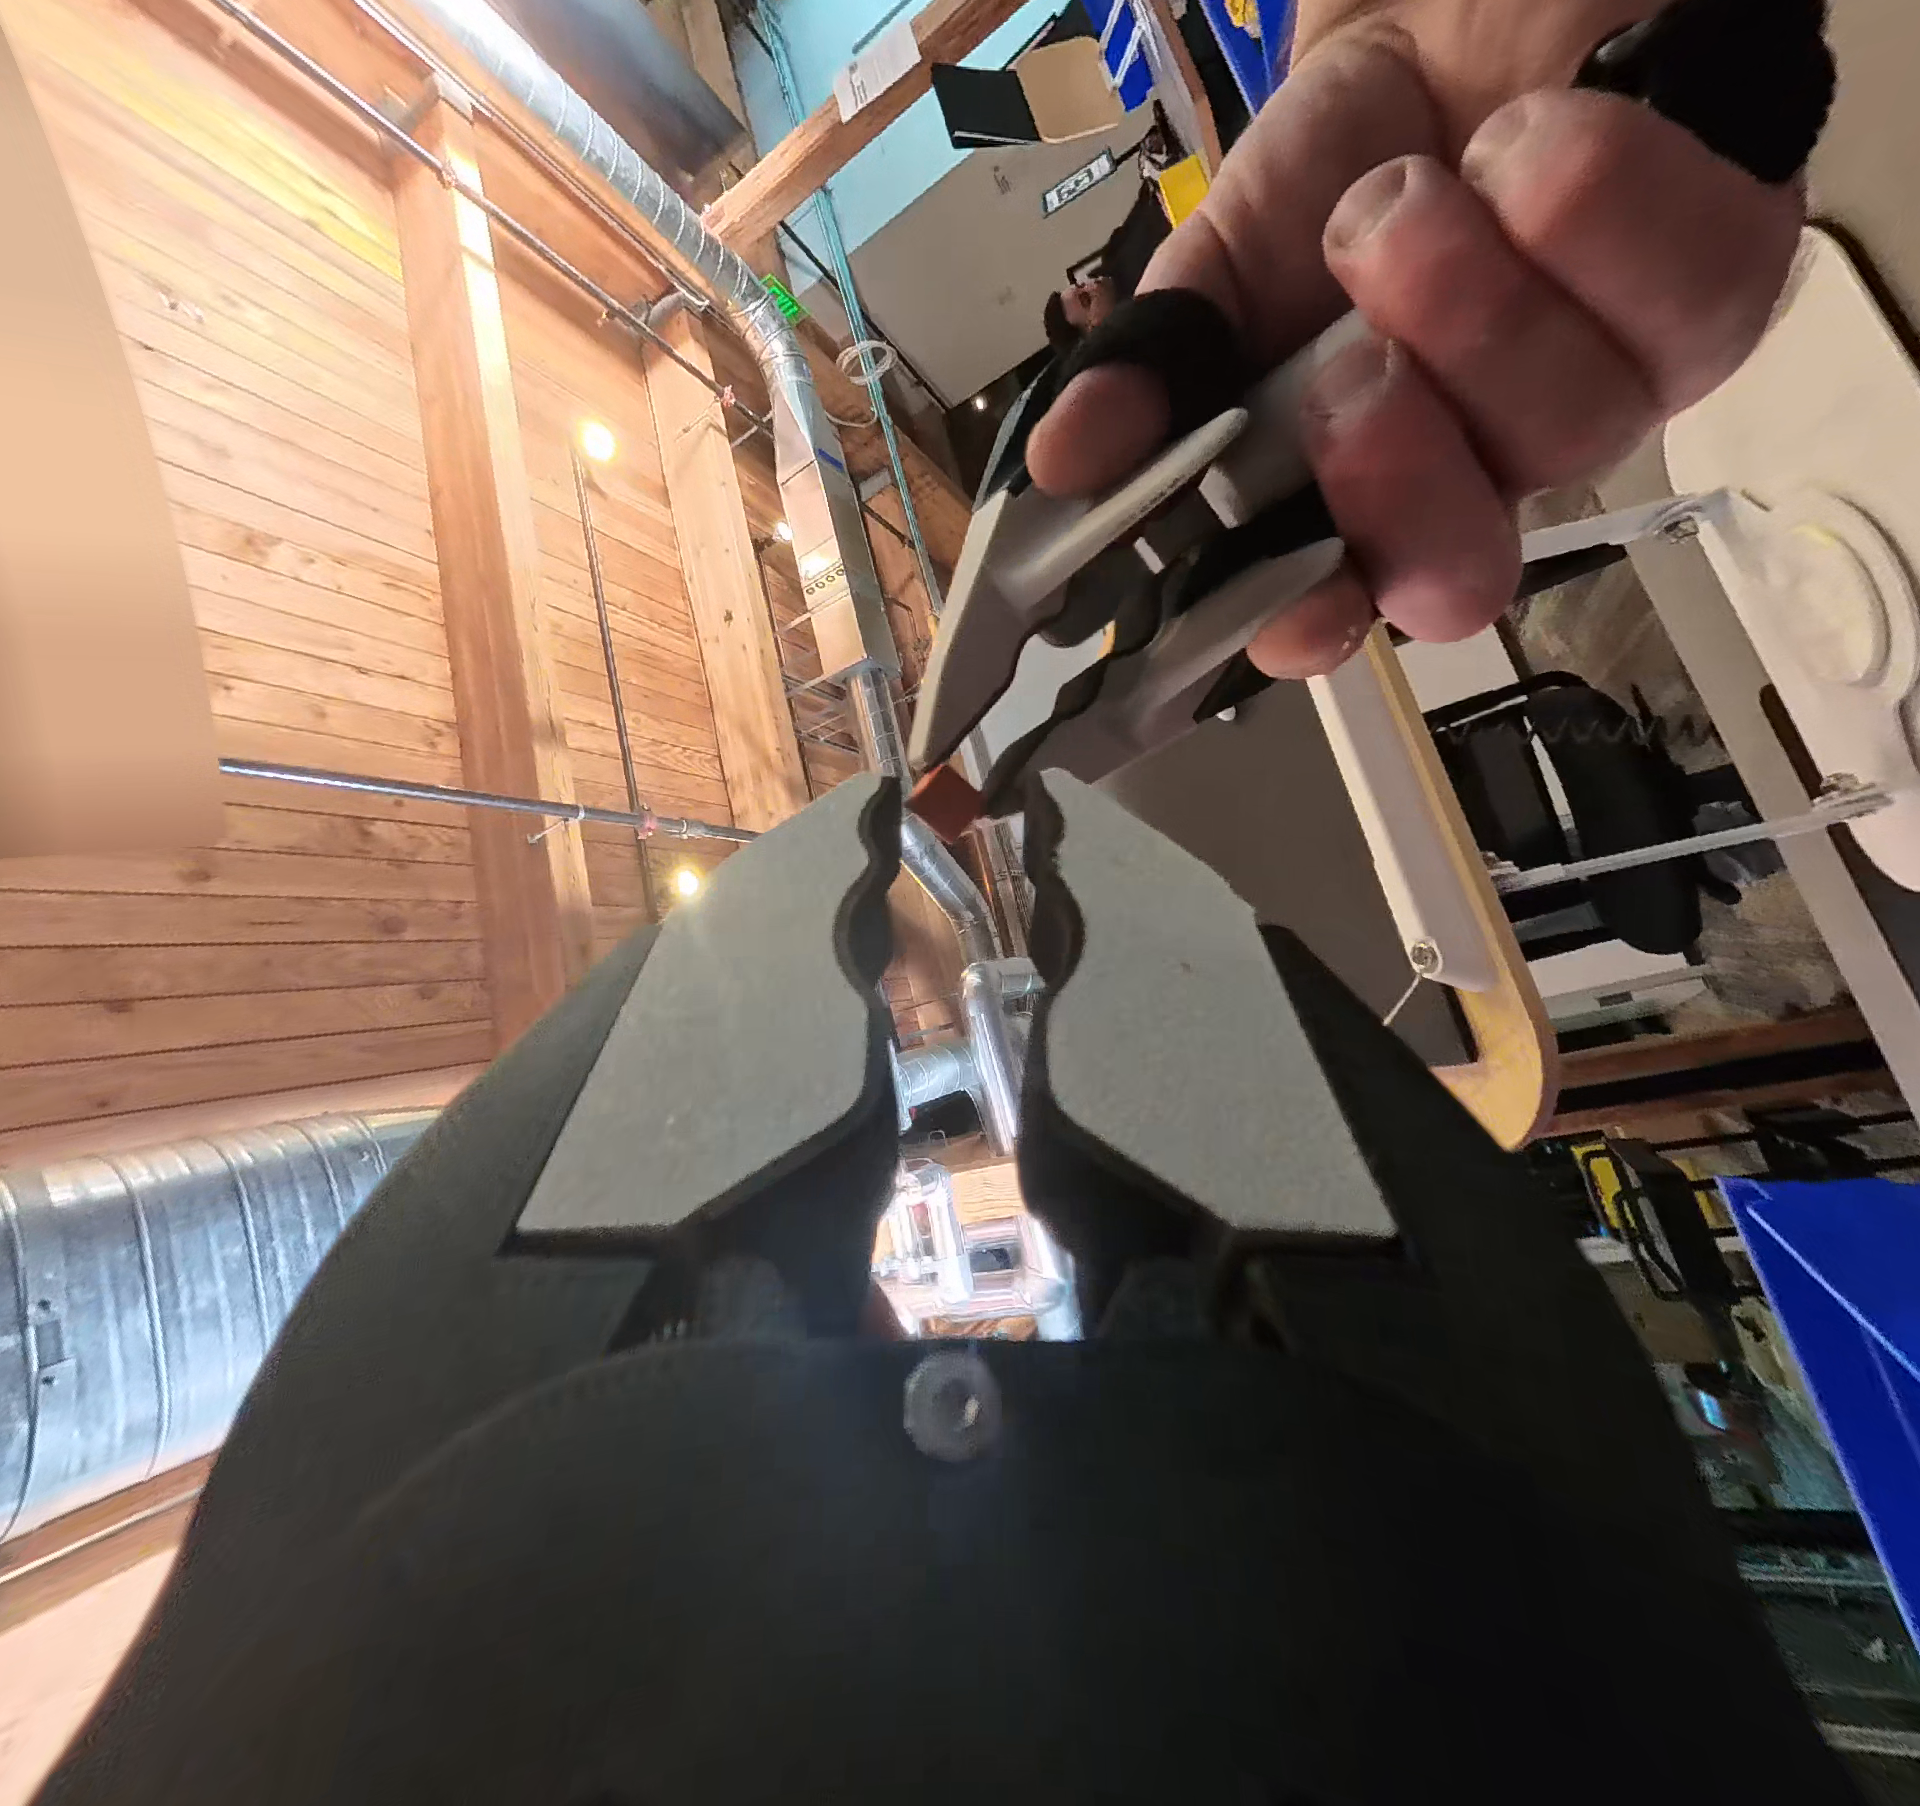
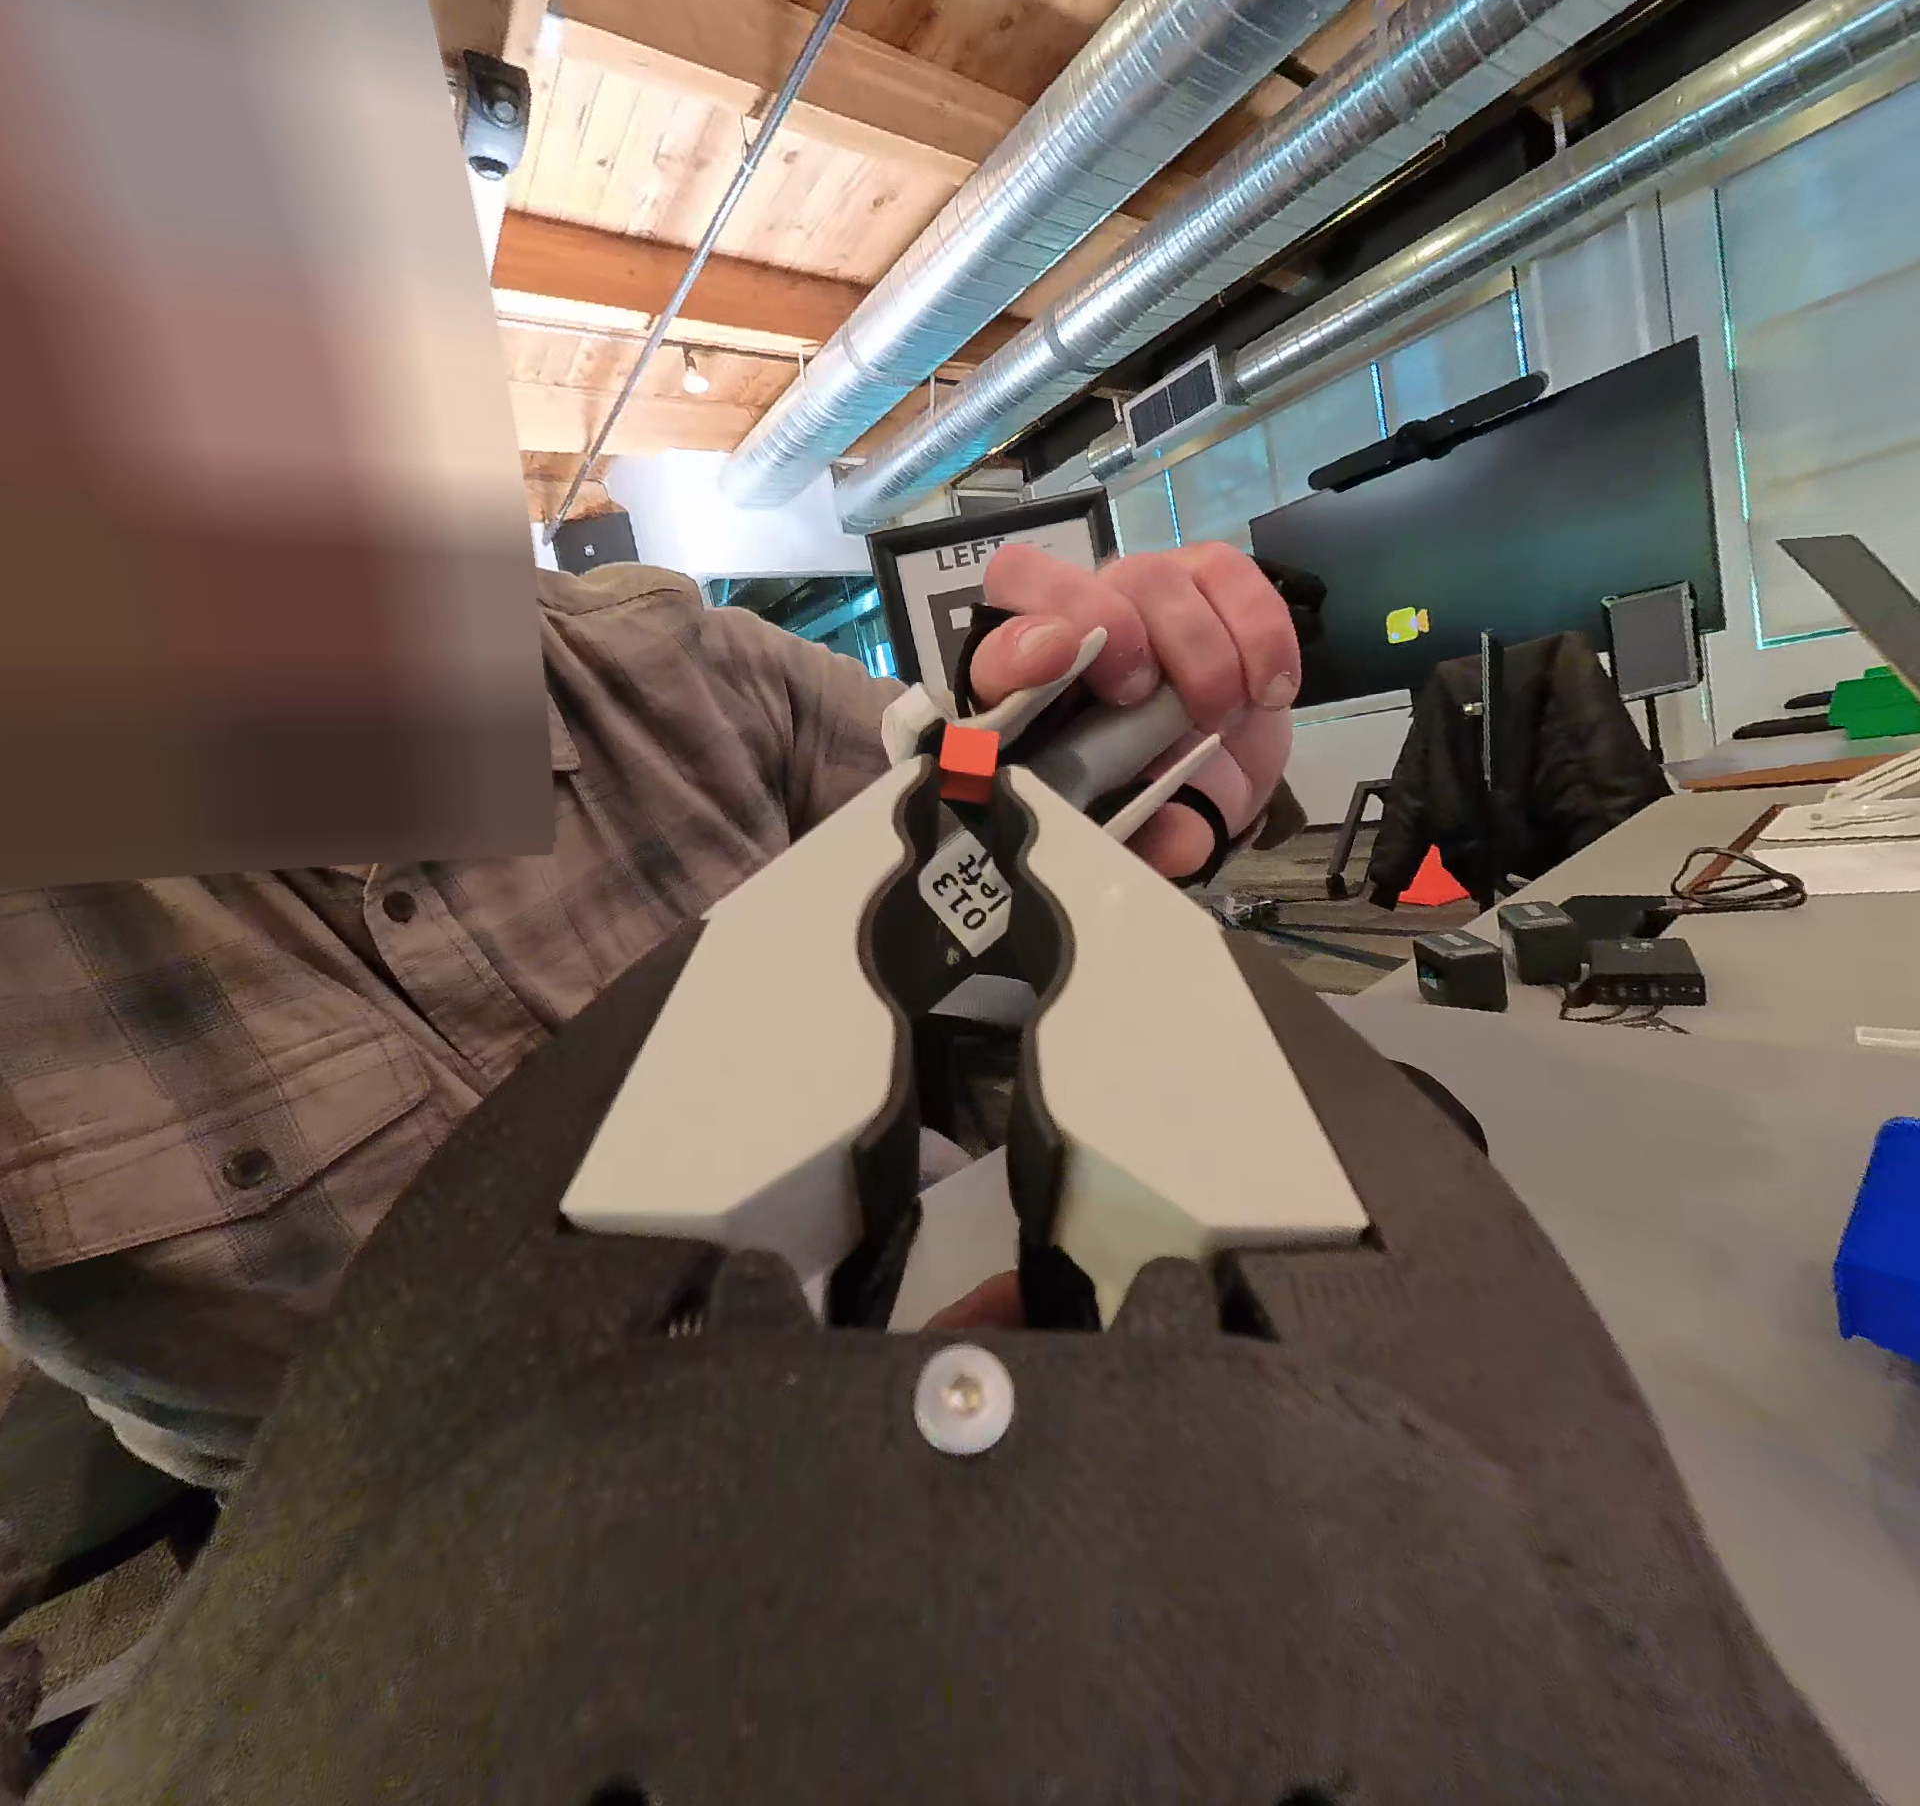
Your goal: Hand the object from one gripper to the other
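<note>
Right fingers: I see my right gripper (image 2: 961, 780) pinching the small red cube (image 2: 968, 762) at the very tips, black wavy pads (image 2: 902, 883) on each side of it, the cube poking out past the tips.
Left fingers: my left gripper (image 1: 961, 806) has its fingers spread, with a gap between the pads; the cube (image 1: 948, 809) sits at the mouth of that gap. I cannot tell whether the left pads touch it.
Cube: held in mid-air between the two grippers, well above the bench, not resting on anything.
Other gripper in left view: the right gripper (image 1: 954, 771) comes in tip to tip from the upper right, its grey fingers closed on the cube.
Hands: my right hand (image 1: 1475, 343) wraps the right tool's handle, with black loops over two fingers; my left hand (image 2: 1153, 655) grips the left tool just behind the cube.
Sleeve: a grey plaid shirt (image 2: 260, 1008) fills the left side of the right view.
Bench: the grey bench (image 2: 1662, 1112) lies off to the right, with small black boxes (image 2: 1558, 956) and a cable near its far edge and a blue bin (image 2: 1881, 1247) at its right edge.
Overhead: silver ducts (image 2: 1091, 229) under a wood ceiling.
</note>
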The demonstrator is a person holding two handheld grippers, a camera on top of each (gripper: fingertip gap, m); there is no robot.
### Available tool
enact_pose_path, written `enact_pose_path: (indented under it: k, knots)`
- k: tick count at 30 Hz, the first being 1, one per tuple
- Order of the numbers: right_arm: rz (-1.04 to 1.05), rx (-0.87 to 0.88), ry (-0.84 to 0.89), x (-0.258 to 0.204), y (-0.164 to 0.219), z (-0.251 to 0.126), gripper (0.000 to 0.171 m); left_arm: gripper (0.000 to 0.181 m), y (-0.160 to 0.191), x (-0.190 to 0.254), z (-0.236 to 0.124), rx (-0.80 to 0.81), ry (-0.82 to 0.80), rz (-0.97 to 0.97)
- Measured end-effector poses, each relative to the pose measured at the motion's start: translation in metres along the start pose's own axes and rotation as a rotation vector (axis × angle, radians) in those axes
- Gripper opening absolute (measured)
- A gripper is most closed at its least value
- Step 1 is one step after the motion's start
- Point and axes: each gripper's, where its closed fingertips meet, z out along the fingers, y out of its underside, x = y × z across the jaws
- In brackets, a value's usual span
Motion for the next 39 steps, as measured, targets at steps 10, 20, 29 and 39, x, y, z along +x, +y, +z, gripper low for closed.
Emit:
enact_pose_path:
  k: [10, 20, 29, 39]
  knots:
    - [0.033, 0.051, 0.029, 0.007, -0.007, -0.006, 0.006, 0.015, 0.006, 0.003, 0.004, -0.015, 0.006, 0.036]
    - [0.050, 0.087, 0.068, 0.015, -0.013, -0.008, 0.006, 0.014, 0.014, 0.005, 0.007, -0.031, 0.009, 0.038]
    - [0.037, 0.098, 0.079, 0.015, -0.016, -0.007, 0.012, 0.013, 0.019, 0.005, 0.007, -0.058, 0.013, -0.014]
    - [-0.123, 0.042, 0.236, 0.023, -0.024, -0.004, 0.020, 0.013, 0.041, -0.008, 0.006, -0.113, 0.031, -0.249]
